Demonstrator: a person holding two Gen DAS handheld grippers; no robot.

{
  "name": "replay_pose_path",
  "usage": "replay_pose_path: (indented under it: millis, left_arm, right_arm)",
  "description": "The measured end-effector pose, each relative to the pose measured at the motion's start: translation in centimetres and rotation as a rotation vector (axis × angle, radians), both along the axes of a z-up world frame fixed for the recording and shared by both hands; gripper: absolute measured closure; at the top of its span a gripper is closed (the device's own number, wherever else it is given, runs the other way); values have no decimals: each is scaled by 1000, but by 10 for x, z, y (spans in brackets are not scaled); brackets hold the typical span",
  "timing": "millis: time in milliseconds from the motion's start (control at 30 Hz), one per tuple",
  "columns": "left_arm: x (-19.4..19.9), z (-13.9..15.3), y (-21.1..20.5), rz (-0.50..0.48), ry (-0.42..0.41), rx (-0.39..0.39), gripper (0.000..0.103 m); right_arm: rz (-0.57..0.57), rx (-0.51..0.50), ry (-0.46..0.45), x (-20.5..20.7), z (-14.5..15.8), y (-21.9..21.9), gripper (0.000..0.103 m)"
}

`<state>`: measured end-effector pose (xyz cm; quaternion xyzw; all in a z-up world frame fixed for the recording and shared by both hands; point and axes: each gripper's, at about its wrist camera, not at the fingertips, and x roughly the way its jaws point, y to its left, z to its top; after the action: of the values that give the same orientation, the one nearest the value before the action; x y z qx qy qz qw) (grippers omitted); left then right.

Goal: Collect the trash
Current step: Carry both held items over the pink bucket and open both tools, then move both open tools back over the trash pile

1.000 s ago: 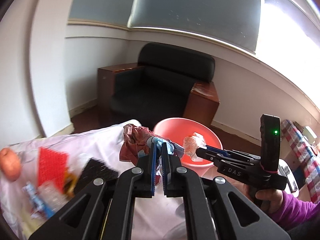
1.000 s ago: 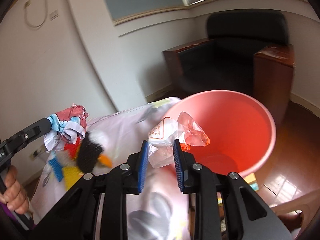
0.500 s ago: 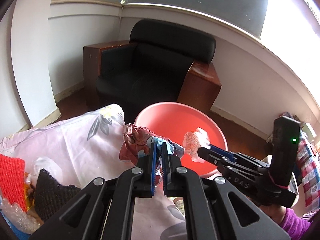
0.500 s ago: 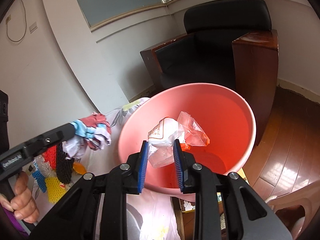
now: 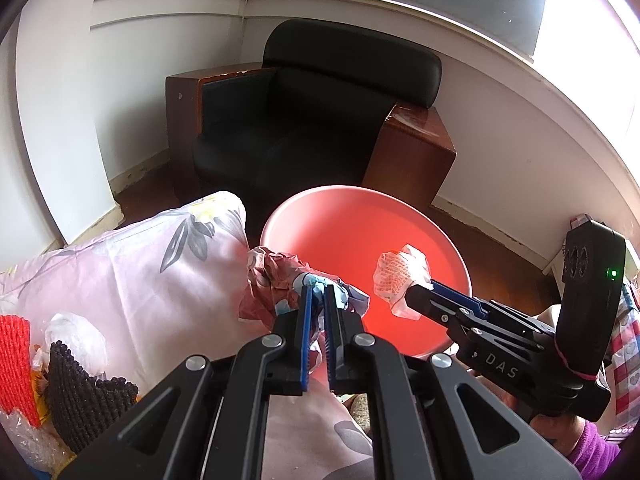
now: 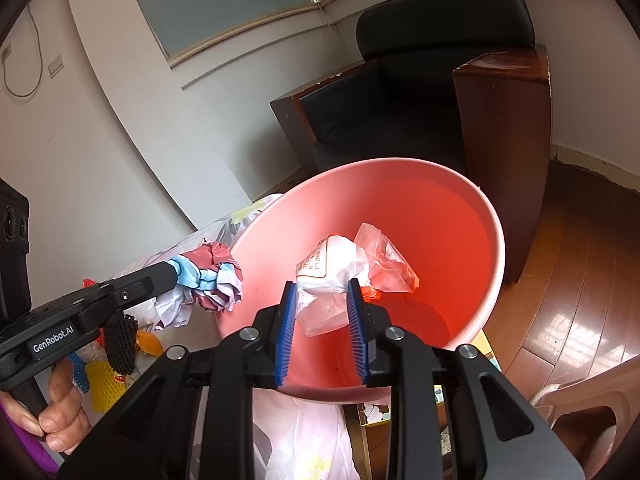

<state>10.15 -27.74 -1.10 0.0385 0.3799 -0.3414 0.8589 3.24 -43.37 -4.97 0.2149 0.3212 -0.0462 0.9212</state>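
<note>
A pink bin (image 5: 360, 240) (image 6: 452, 216) stands beside the bed. My left gripper (image 5: 317, 292) is shut on a crumpled red, white and blue wrapper (image 5: 276, 280) and holds it at the bin's near left rim; the wrapper (image 6: 216, 280) also shows in the right wrist view. My right gripper (image 6: 322, 292) is shut on a clear and white plastic bag (image 6: 340, 268) and holds it over the bin's mouth; the bag (image 5: 400, 276) also shows in the left wrist view.
A floral pink sheet (image 5: 132, 272) covers the bed, with red mesh (image 5: 14, 364), a black knitted piece (image 5: 80, 392) and plastic scraps at its left. A black armchair (image 5: 316, 120) with wooden sides stands behind the bin. Wooden floor (image 6: 580, 280) lies to the right.
Both grippers have moved forward toward the bin with their trash. The right gripper's bag now hangs over the bin's mouth; the left's wrapper has reached the rim.
</note>
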Motion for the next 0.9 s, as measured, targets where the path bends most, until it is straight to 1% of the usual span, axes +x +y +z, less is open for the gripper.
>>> replay_pose_path:
  millis: [67,167,233,300,367,400,633,900]
  left_arm:
    - [0,1,1,10,-4,-3,96]
    - [1,4,4,23,-2,-14,91]
    - [2,6,6,32,-3,-21,85]
    - [2,8,8,44,-12,-29,74]
    - [0,12,10,51,-26,-35,69]
    - [-1,14,11,52,-31,-37,67]
    - [-9,29,18,65,-65,-57,65]
    - [-22,33,46,125,-70,-49,64]
  right_arm:
    - [-8,8,10,1,-1,-1,76]
    - [-12,16,30,3,-3,-2,74]
    - [-11,23,32,3,-4,-2,73]
    - [-6,29,32,2,-3,-2,70]
    - [-5,27,25,0,0,-1,62]
    - [-6,24,22,-3,1,-1,61]
    - [-16,14,-5,-16,15,2,61]
    - [22,12,-16,-28,23,29,61]
